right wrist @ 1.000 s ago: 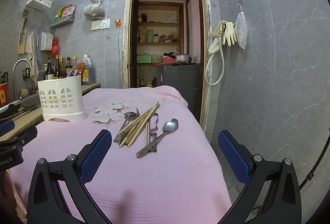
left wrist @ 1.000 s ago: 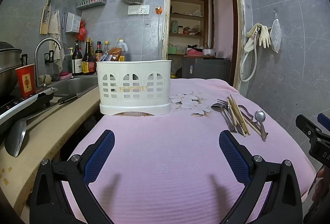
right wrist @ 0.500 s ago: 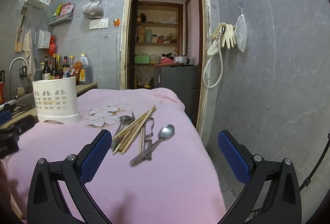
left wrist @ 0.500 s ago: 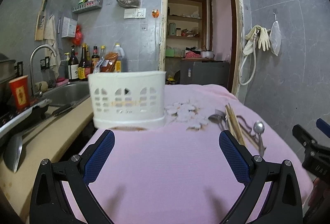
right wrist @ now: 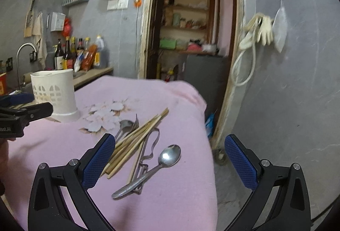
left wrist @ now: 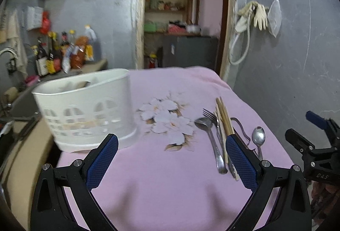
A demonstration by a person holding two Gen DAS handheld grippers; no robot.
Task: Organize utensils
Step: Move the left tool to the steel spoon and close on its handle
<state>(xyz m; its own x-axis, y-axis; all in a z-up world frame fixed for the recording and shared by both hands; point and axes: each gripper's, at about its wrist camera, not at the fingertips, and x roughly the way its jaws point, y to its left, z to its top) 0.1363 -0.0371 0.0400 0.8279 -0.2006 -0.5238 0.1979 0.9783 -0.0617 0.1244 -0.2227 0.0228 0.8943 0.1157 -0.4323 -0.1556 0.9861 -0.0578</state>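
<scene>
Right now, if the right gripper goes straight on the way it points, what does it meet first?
Probably the spoon: it lies on the pink cloth nearly centred between the open fingers of the right gripper. The chopsticks lie just left of that line. Height above the cloth is unclear, so it may meet the cloth itself first.

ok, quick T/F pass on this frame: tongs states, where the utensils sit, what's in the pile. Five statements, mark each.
1. Both tongs, the left tongs and the right tongs, are open and hold nothing. True.
2. The utensils already stand in the white caddy. False: they lie in a pile on the pink cloth, apart from the caddy.
3. The chopsticks lie across the fork and the other cutlery. True.
4. The caddy lies on its side. False: it stands upright near the cloth's edge on the counter side.
5. Only one spoon is in the pile. False: there are two, the spoon beside the fork and the spoon at the pile's outer side.
</scene>
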